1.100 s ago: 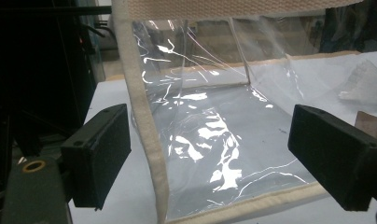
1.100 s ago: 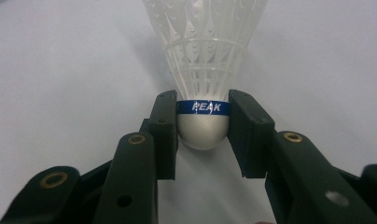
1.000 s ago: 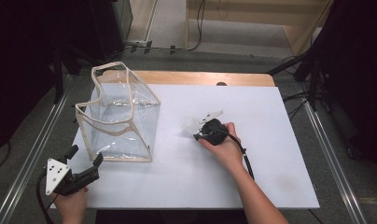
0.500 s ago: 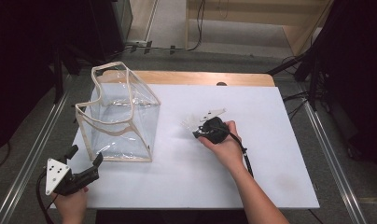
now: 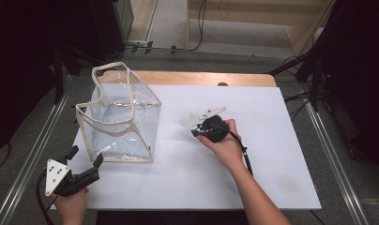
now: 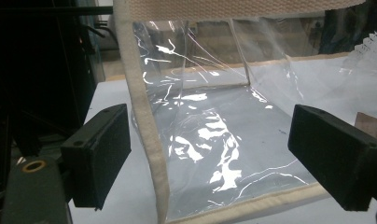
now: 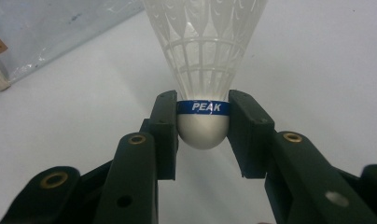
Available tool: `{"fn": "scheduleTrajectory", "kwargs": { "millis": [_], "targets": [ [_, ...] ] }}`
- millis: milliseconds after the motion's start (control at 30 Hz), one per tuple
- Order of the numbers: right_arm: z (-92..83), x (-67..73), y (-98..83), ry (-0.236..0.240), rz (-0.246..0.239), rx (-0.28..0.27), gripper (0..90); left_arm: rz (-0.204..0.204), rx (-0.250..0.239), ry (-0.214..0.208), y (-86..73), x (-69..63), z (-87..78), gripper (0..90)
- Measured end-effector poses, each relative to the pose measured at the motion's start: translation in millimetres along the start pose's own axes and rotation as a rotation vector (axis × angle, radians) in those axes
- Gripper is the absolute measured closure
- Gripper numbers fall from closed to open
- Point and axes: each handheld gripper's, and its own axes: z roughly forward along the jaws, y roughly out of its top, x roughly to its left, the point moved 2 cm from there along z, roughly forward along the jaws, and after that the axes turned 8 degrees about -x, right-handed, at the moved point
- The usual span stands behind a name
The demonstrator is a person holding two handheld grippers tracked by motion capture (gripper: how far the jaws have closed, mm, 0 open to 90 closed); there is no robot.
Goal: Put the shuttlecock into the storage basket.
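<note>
1. Desk: white top, wide bare stretch all round right tool; wooden strip along far edge. Plenty of free room betw. right tool and bag, nothing in the path.
2. Clear bag: see-through plastic w/ cream fabric trim, standing upright, mouth open upward, well left of right tool, just ahead of left tool. In left gripper view bag sits right in front of the pads, near corner trim running down betw. them, not touched.
3. Left tool: gaping wide, nothing betw. pads, held low at near-left desk corner, aimed at bag's near bottom corner. Little margin there: desk edge close beside and behind it.
4. Right tool: clamped narrow on shuttlecock, mid-desk, pointing left toward bag.
5. Shuttlecock: white plastic skirt, white cork, blue band reading PEAK; cork pinched betw. both pads, skirt sticking out ahead of tool. In high view shuttlecock low over desk; whether lifted or resting, can't tell.
6. Progress, judged: pick-up done, grip looks square. Left to do, prob.: carry across to bag, clear its raised rim, drop in. Left tool prob. to steady bag.
</note>
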Motion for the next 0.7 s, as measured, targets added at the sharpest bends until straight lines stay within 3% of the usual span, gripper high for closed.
{"fn": "scheduleTrajectory", "kwargs": {
  "millis": [700],
  "targets": [
    [-2.9, 8.0, 14.2, 0.016, -0.018, -0.032, 62.9, -0.002, -0.001, 0.0, 0.0, 0.3, -0.1, 13.7]
  ]
}}
